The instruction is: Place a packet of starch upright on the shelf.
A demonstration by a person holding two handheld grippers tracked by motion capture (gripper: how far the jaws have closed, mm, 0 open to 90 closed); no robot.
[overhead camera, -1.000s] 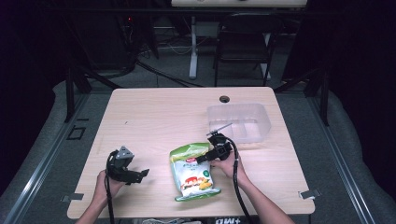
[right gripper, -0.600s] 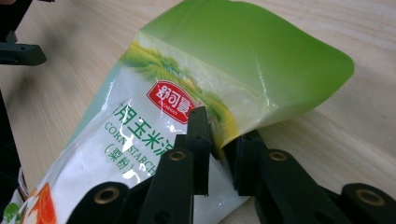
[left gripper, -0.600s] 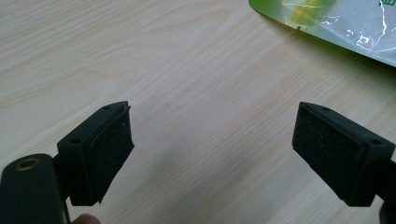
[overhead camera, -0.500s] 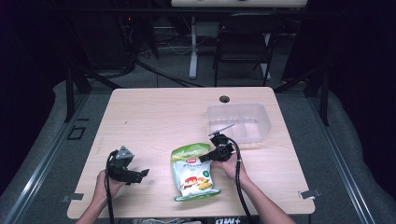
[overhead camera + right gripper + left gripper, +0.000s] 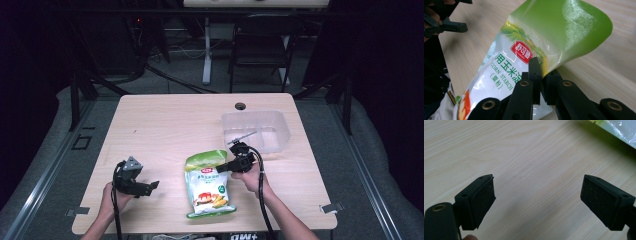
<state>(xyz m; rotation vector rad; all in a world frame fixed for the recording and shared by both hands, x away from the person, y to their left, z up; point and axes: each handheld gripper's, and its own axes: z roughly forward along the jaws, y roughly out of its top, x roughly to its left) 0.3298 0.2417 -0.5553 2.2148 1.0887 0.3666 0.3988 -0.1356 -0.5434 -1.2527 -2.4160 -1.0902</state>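
A light wooden table [image 5: 165, 125] with a round cable hole [image 5: 240, 106] near its far edge stands on grey carpet [image 5: 55, 150]. Beyond the far edge, in dim light, are a dark folding chair [image 5: 260, 47], a white desk leg [image 5: 206, 50], and floor cables [image 5: 170, 75].

clear plastic tub [image 5: 272, 125] sitting just beyond the right gripper [image 5: 221, 169] | pale wood counter [image 5: 165, 125] under it | dark chair [image 5: 260, 45] well behind

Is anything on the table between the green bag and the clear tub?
Nothing visible: bare table lies between the bag and the tub. The right gripper is pinching the bag's edge.
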